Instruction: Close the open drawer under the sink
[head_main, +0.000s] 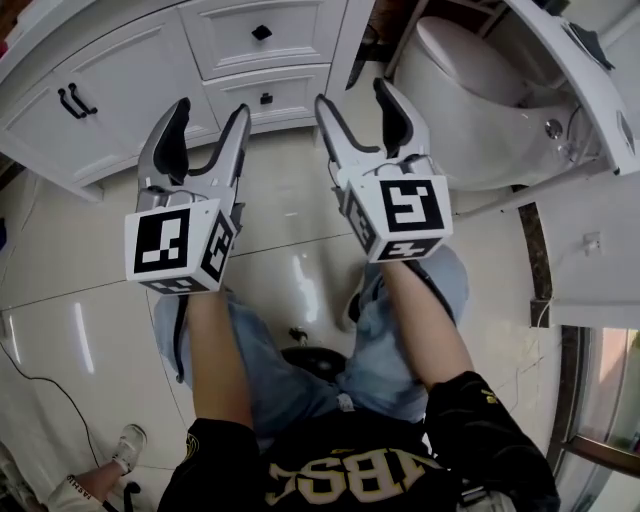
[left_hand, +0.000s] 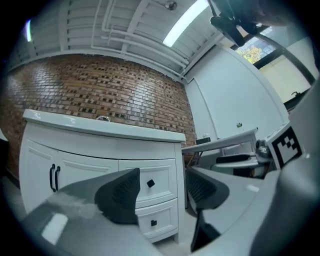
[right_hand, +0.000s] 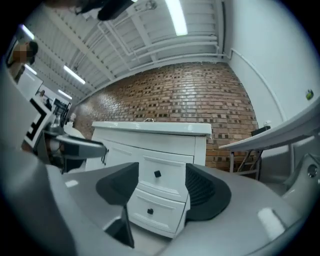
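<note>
Drawer (head_main: 262, 35) shut flush in vanity (head_main: 120, 110), long side level, front facing left gripper (head_main: 213, 106) and right gripper (head_main: 352, 93), both spread, empty

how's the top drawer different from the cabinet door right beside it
The top drawer is a wide, short front; the cabinet door is a tall panel. The drawer has a small square black knob at its centre; the door has a long black bar handle near its edge. Both are white with recessed panels and look shut.
</note>
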